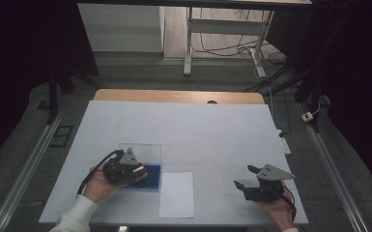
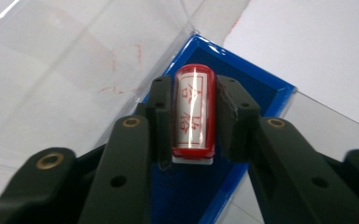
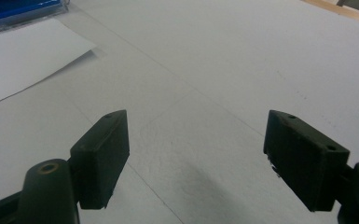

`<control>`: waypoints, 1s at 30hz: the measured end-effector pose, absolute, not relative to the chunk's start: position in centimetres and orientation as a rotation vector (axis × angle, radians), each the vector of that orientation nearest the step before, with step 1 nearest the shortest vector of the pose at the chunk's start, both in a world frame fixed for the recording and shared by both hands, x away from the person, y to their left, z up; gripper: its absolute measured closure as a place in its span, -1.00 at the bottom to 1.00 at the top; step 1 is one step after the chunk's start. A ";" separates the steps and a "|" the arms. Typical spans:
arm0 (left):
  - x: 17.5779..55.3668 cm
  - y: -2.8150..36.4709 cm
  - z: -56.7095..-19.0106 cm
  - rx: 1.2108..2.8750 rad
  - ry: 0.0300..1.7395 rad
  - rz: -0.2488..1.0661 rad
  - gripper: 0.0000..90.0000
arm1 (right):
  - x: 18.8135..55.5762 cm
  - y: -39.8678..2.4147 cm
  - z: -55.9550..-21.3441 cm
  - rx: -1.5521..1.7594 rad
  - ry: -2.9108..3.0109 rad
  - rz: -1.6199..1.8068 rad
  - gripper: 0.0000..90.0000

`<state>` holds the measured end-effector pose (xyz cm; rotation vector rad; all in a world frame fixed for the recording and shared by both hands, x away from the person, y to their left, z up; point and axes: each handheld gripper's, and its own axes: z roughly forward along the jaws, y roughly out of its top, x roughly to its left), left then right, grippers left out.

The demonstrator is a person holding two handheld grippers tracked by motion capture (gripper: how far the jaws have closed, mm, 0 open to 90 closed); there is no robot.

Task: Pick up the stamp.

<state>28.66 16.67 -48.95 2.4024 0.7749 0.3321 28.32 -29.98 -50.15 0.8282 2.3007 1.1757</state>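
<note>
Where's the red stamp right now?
In the left gripper view, the red stamp sits clamped in the left gripper, over the blue tray, left of the white sheet.

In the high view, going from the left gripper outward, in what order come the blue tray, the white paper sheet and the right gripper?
1. Blue tray: directly under the left gripper, whose fingers clamp a red stamp above it.
2. White paper sheet: just right of the tray, near the front edge.
3. Right gripper: farthest, on the table's right side.

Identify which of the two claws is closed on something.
The left claw: it clamps a red stamp over the blue tray; the right claw gapes, empty.
</note>
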 end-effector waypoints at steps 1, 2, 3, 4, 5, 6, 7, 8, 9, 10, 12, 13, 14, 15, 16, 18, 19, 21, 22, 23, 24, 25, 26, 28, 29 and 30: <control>28.7 16.7 -48.9 2.401 0.771 0.327 0.54 | 28.3 -30.0 -50.1 0.828 2.301 1.171 -0.51; 28.7 16.7 -49.0 2.399 0.771 0.323 0.55 | 28.3 -30.0 -50.2 0.829 2.301 1.168 -0.51; 28.7 16.8 -49.0 2.397 0.768 0.321 0.56 | 28.3 -30.0 -50.2 0.829 2.302 1.170 -0.51; 28.7 16.8 -49.0 2.397 0.764 0.322 0.56 | 28.4 -30.0 -50.2 0.831 2.302 1.170 -0.51; 28.6 16.8 -49.0 2.397 0.765 0.321 0.56 | 28.4 -30.0 -50.2 0.829 2.302 1.168 -0.51; 28.6 16.8 -49.0 2.396 0.765 0.323 0.56 | 28.4 -30.0 -50.2 0.833 2.302 1.166 -0.51; 28.6 16.8 -49.0 2.396 0.765 0.323 0.56 | 28.4 -30.0 -50.2 0.833 2.302 1.166 -0.51; 28.6 16.8 -49.0 2.395 0.766 0.325 0.57 | 28.3 -30.0 -50.2 0.832 2.302 1.165 -0.50; 28.6 16.8 -49.0 2.394 0.765 0.326 0.57 | 28.4 -30.1 -50.2 0.828 2.300 1.168 -0.50; 28.5 16.8 -48.9 2.394 0.764 0.329 0.57 | 28.3 -30.1 -50.2 0.828 2.299 1.169 -0.50; 28.5 16.8 -48.9 2.392 0.766 0.333 0.57 | 28.3 -30.1 -50.2 0.829 2.296 1.176 -0.50; 28.5 16.9 -48.8 2.389 0.766 0.331 0.57 | 28.3 -30.1 -50.2 0.830 2.295 1.172 -0.50; 28.5 16.9 -48.8 2.381 0.771 0.333 0.57 | 28.3 -30.1 -50.2 0.831 2.296 1.168 -0.50; 28.4 17.0 -48.7 2.376 0.772 0.331 0.57 | 28.3 -30.1 -50.2 0.832 2.296 1.168 -0.50; 28.4 17.1 -48.6 2.368 0.774 0.329 0.57 | 28.3 -30.1 -50.2 0.832 2.296 1.166 -0.50; 28.3 17.3 -48.3 2.351 0.780 0.323 0.57 | 28.3 -30.1 -50.2 0.833 2.296 1.166 -0.50; 28.3 17.4 -48.1 2.342 0.780 0.321 0.57 | 28.3 -30.1 -50.2 0.834 2.294 1.171 -0.50; 28.2 17.7 -47.7 2.320 0.779 0.319 0.57 | 28.3 -30.1 -50.3 0.839 2.294 1.177 -0.49; 28.1 17.8 -47.5 2.308 0.781 0.322 0.57 | 28.3 -30.2 -50.3 0.839 2.295 1.175 -0.49; 28.0 18.0 -47.2 2.298 0.781 0.325 0.57 | 28.3 -30.2 -50.3 0.839 2.295 1.176 -0.49; 28.0 18.1 -47.0 2.288 0.779 0.323 0.57 | 28.3 -30.2 -50.3 0.839 2.294 1.175 -0.49; 28.0 18.2 -46.8 2.275 0.779 0.324 0.57 | 28.3 -30.2 -50.3 0.839 2.295 1.176 -0.49; 27.9 18.3 -46.6 2.260 0.779 0.321 0.57 | 28.3 -30.2 -50.3 0.839 2.295 1.176 -0.49; 27.8 18.6 -46.3 2.240 0.778 0.319 0.57 | 28.3 -30.2 -50.3 0.837 2.296 1.170 -0.49; 27.8 18.7 -46.2 2.233 0.778 0.318 0.57 | 28.3 -30.2 -50.3 0.835 2.295 1.171 -0.49; 27.7 18.7 -46.0 2.224 0.779 0.319 0.57 | 28.3 -30.2 -50.3 0.835 2.295 1.171 -0.49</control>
